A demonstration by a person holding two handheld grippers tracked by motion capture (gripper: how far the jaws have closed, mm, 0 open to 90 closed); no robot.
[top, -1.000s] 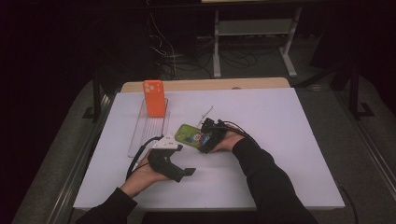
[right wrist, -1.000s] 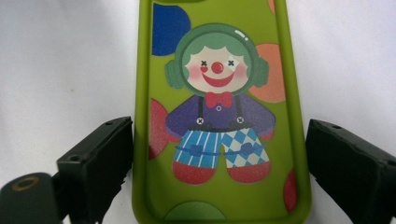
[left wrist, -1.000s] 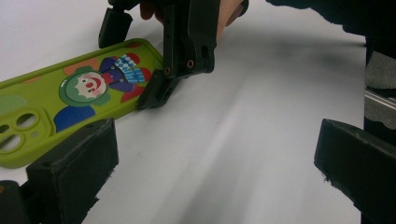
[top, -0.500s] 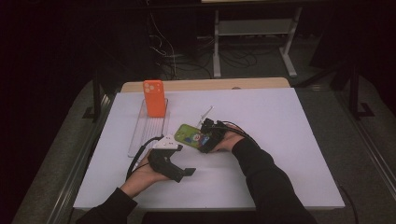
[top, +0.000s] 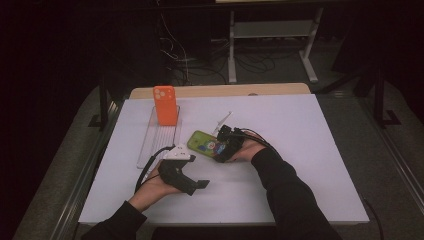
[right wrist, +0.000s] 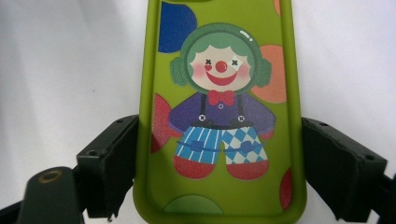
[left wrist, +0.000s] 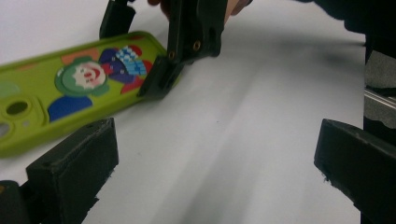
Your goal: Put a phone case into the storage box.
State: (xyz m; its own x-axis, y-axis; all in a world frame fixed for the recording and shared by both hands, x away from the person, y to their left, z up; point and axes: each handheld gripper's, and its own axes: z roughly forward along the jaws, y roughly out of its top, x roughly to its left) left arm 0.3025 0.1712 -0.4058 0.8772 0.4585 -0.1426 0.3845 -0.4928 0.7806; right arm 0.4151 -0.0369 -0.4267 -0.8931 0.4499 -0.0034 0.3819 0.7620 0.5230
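Right hand-held gripper (right wrist: 219, 186): unmoved over the last second, jaws straddling green phone case (right wrist: 219, 116); clamp uncertain. Left hand-held gripper (left wrist: 219, 177): apart, idle.

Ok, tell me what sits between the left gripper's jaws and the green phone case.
Nothing. In the left gripper view, just bare white table separates the open left gripper from the green phone case, whose far end the right gripper straddles.
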